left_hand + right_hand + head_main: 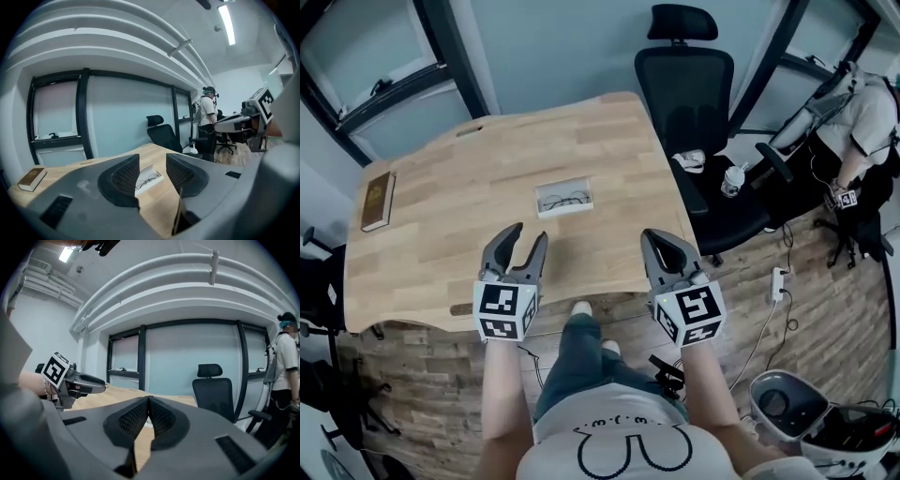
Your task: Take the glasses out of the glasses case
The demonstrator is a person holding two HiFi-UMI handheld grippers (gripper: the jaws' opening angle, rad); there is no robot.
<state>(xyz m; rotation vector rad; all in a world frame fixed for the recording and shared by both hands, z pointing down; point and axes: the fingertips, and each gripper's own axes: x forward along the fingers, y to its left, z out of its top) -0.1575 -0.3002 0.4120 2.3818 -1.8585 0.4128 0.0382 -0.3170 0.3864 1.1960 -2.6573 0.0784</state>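
An open white glasses case (563, 198) lies in the middle of the wooden table (441, 216), with thin dark-framed glasses (565, 199) inside it. In the left gripper view the case (149, 178) shows far off between the jaws. My left gripper (531, 238) hovers over the table's near edge, short of the case, jaws open and empty. My right gripper (658, 240) hovers to the right at the same depth, its jaws shut on nothing; in its own view the pads (148, 401) meet at their tips.
A brown book (378, 200) lies at the table's left end. A black office chair (689, 103) stands at the table's far right corner. A person (862, 122) stands at the right by cables. A white helmet-like device (787, 403) lies on the floor.
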